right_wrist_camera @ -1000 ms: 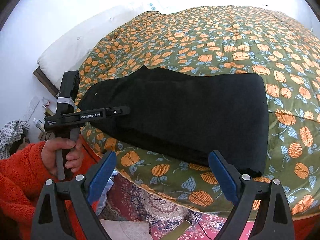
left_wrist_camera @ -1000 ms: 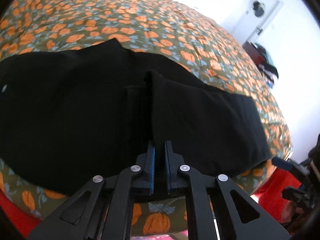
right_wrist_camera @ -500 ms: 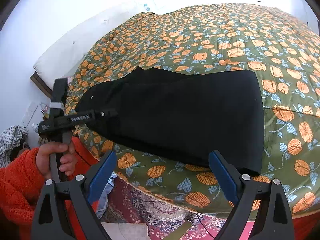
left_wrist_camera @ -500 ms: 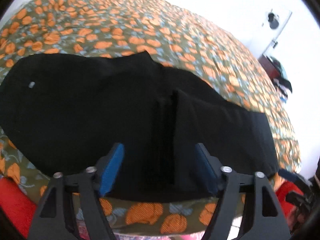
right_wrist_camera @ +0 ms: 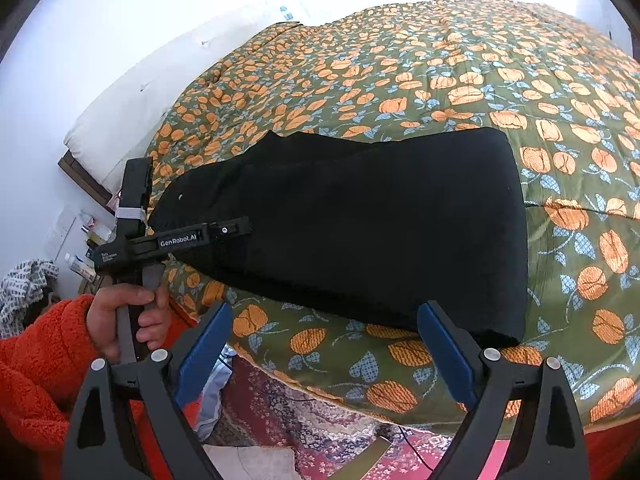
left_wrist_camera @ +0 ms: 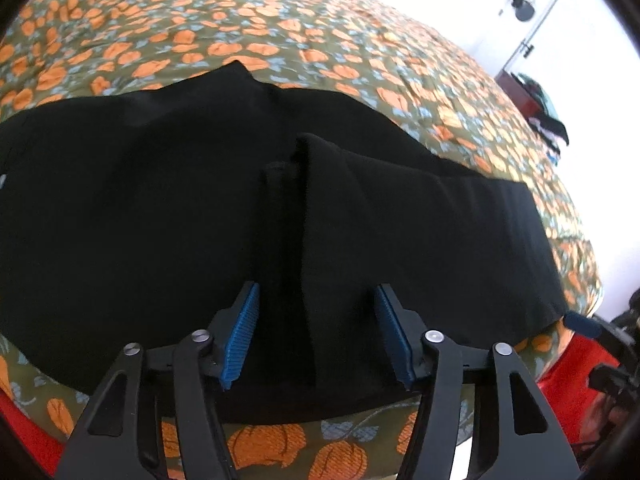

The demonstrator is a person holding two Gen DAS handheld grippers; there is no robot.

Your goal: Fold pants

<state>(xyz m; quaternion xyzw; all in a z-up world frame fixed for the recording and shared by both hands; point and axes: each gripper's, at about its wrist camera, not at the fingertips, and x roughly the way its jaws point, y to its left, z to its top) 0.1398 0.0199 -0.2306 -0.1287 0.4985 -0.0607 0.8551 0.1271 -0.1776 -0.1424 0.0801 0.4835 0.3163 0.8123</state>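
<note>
Black pants [right_wrist_camera: 360, 220] lie folded lengthwise on the flowered bedspread, near the bed's front edge. In the left wrist view the pants [left_wrist_camera: 160, 208] fill the middle, with a raised fold ridge [left_wrist_camera: 304, 208] running toward me. My left gripper [left_wrist_camera: 316, 336] is open, its blue pads either side of that ridge at the near hem, holding nothing. It also shows in the right wrist view [right_wrist_camera: 236, 230], over the pants' left end. My right gripper [right_wrist_camera: 324, 344] is open and empty, back from the bed edge, below the pants.
The bedspread [right_wrist_camera: 480, 60] stretches far beyond the pants. A white pillow [right_wrist_camera: 132, 120] lies at the head. A patterned rug [right_wrist_camera: 320, 420] covers the floor below the bed edge. Clutter sits at the left [right_wrist_camera: 24, 284]. A door [left_wrist_camera: 524, 12] stands past the bed.
My left gripper was shut on the pants' fold a second ago; it has opened and let go. The right gripper has stayed open, shifting only slightly.
</note>
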